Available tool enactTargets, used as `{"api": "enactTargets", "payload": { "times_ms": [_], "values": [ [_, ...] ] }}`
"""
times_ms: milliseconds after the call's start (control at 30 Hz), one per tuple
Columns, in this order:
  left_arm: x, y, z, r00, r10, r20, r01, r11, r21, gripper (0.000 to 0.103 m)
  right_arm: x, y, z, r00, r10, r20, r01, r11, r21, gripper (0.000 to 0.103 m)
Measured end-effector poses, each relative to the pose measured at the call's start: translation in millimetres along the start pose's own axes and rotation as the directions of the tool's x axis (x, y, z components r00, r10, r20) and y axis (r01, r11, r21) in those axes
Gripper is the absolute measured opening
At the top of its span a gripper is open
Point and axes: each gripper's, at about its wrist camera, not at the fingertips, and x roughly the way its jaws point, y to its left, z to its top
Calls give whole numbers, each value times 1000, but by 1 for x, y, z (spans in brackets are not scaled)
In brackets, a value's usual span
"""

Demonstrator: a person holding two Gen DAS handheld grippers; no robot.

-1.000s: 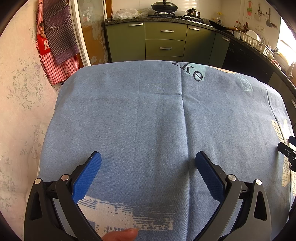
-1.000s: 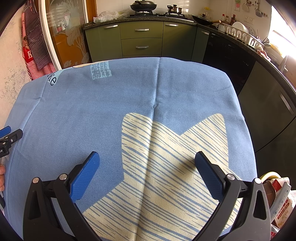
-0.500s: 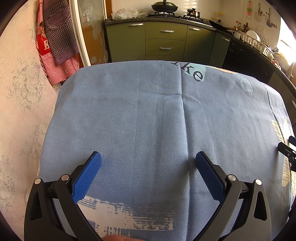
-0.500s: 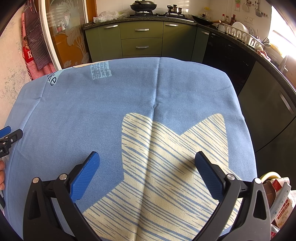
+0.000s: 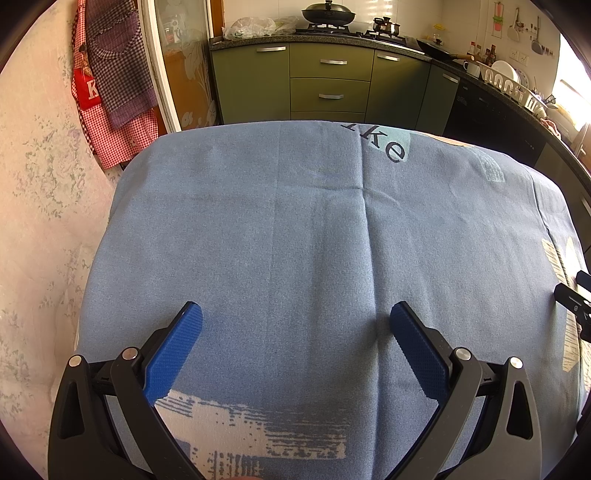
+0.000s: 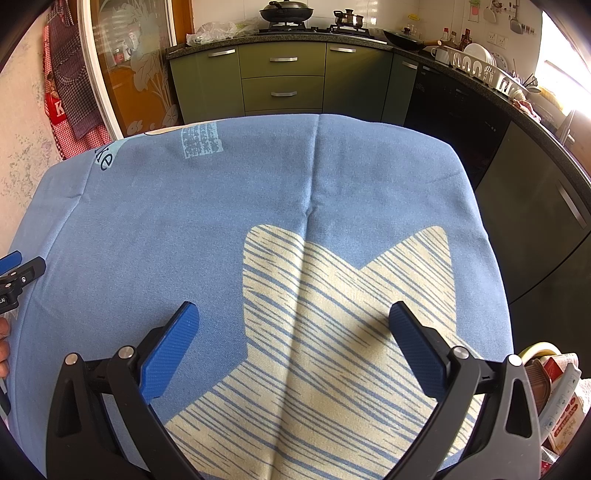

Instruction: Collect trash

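My left gripper (image 5: 295, 317) is open and empty, held low over the near left part of a table under a blue cloth (image 5: 295, 229). My right gripper (image 6: 295, 317) is open and empty over the cream striped patch of the same cloth (image 6: 332, 295). A heap of packets and wrappers (image 6: 557, 391) shows past the table's right edge at the lower right of the right wrist view. No trash lies on the cloth in either view. Each gripper's tip shows at the edge of the other's view, the right (image 5: 576, 299) and the left (image 6: 18, 273).
Green kitchen cabinets (image 5: 328, 81) stand behind the table, with pans on a hob (image 5: 328, 14). A dark counter with a dish rack (image 6: 480, 70) runs along the right. Checked aprons (image 5: 110, 74) hang on the left wall beside a glass door (image 6: 129, 66).
A fingertip at the bottom edge of the left wrist view has slipped almost out of sight. Both grippers have stayed in place.
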Motion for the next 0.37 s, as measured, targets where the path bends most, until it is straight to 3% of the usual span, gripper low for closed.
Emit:
{"api": "enactTargets", "payload": {
  "times_ms": [367],
  "values": [
    [-1, 2, 1, 1000, 2, -1, -2, 1000, 1, 100, 0, 0, 0, 1000, 0, 0, 0, 1000, 0, 98]
  ]
}}
